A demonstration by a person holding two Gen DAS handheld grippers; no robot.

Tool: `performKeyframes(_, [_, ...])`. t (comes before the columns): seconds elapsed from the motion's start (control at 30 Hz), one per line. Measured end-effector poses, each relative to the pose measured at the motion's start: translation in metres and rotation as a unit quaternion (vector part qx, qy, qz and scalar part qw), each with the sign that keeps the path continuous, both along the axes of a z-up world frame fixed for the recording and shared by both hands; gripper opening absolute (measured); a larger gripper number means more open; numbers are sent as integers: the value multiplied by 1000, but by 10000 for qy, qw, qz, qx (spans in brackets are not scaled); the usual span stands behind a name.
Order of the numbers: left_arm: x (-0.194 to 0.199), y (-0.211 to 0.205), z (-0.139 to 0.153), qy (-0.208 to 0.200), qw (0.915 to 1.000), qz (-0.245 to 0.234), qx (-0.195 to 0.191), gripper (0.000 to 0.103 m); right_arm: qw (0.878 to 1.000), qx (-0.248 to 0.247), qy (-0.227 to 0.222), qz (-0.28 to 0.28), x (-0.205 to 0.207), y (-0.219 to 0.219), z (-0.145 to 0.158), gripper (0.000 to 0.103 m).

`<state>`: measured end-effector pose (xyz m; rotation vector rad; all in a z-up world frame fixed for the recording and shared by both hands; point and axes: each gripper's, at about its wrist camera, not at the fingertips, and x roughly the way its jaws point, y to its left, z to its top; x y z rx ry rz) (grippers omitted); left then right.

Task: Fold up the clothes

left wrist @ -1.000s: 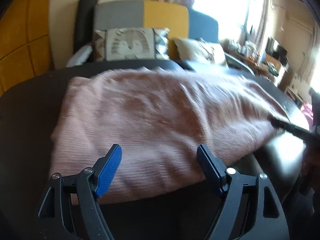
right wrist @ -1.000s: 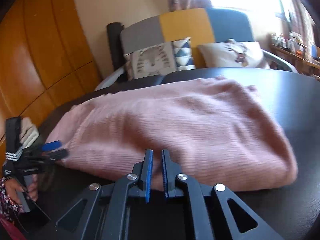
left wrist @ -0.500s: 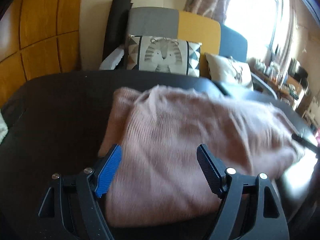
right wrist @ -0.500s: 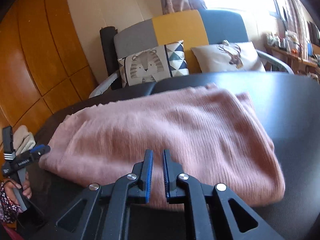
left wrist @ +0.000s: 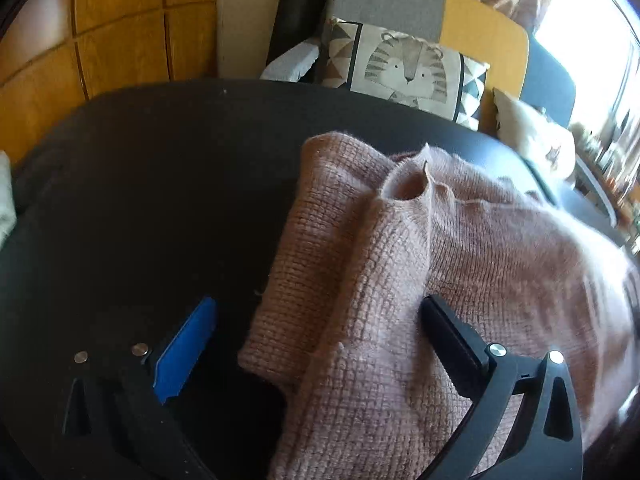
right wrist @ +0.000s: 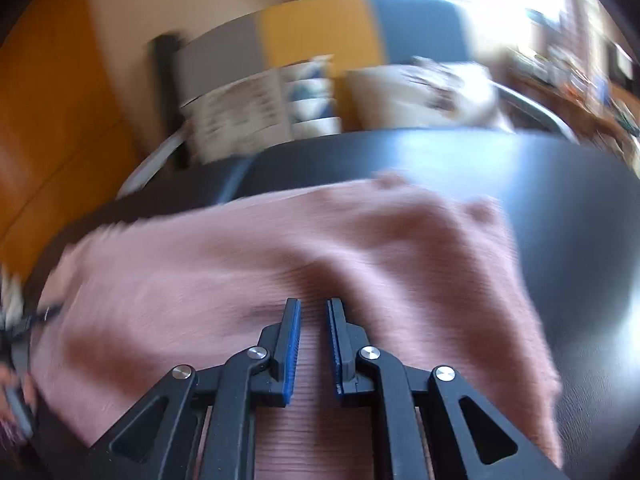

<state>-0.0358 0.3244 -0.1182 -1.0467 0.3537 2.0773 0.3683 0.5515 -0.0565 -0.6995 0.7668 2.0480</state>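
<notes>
- Landmark: pink knit sweater (left wrist: pixel 420 264), lying on the dark table (left wrist: pixel 152 184); all places given relative to it.
- Left of the sweater: bare table, smooth, matte black, rounded edge.
- Left gripper (left wrist: pixel 316 340): jaws just been opening, now wide and straddling the sweater's near left corner; blue pad left of the cloth edge over bare table, black finger on top of the knit. Nothing pinched.
- Sweater: already folded into a thick multi-layer bundle, left edge doubled over, small tube-like cuff or roll poking up at its far left corner. Coarse ribbed knit, fuzzy, soft, lumpy.
- Progress guess: main folds done; left is tidying or one last fold; can't tell which.
- Right gripper (right wrist: pixel 314 344): jaws narrow, near shut, over the sweater's near edge; right wrist view blurred, pink knit shows in the gap, no clear grip.
- Behind the sweater: sofa with tiger cushion (left wrist: pixel 404 68).
</notes>
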Motion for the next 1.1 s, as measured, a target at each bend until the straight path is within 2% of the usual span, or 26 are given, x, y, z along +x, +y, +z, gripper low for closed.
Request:
performKeyframes(0.07, [3,0,2,90,10000,4,-41,103,9998,-83,146,-111,7,3,-3,5])
performKeyframes(0.13, [6,-2,9,135,9999,96,13,102,9999,22,11,-107,3,1,-3,5])
performKeyframes(0.23, [20,-9,34,180,9980,231,569,97,9999,88,-67,-101,-1,-2,-4,5])
performKeyframes(0.3, [42,-4,53,287,9945,-41,1009,96,9999,90,-42,-100,-1,-3,-5,5])
performKeyframes(0.33, [54,-1,63,358,9918,-218,1211,86,9999,80,-15,-103,-1,-3,-4,5])
performKeyframes(0.37, [67,6,69,389,9892,-473,1331,72,9999,85,-15,-106,-2,-3,-4,5])
performKeyframes(0.43, [94,32,74,302,9834,-1207,1320,60,9998,121,-54,-113,-3,-4,-3,5])
performKeyframes(0.5, [115,57,65,101,9772,-1784,1151,54,9997,182,-135,-122,-5,-6,-2,5])
performKeyframes(0.57, [127,70,50,4,9742,-2053,932,50,9995,225,-190,-129,-6,-7,-1,5])
performKeyframes(0.63, [128,78,33,-82,9751,-2121,647,39,9995,230,-185,-132,-6,-7,-1,5])
performKeyframes(0.73, [119,67,24,-134,9736,-2145,774,41,9996,207,-128,-137,-5,-7,-1,5])
performKeyframes(0.83, [109,59,23,-107,9724,-2207,746,47,9996,209,-120,-144,-6,-8,-1,5])
performKeyframes(1.0, [75,46,17,-377,9760,-1977,837,47,9996,210,-118,-154,-6,-9,-1,5])
performKeyframes(1.1, [64,39,16,-55,9803,-1865,648,47,9996,211,-119,-155,-6,-10,-1,5])
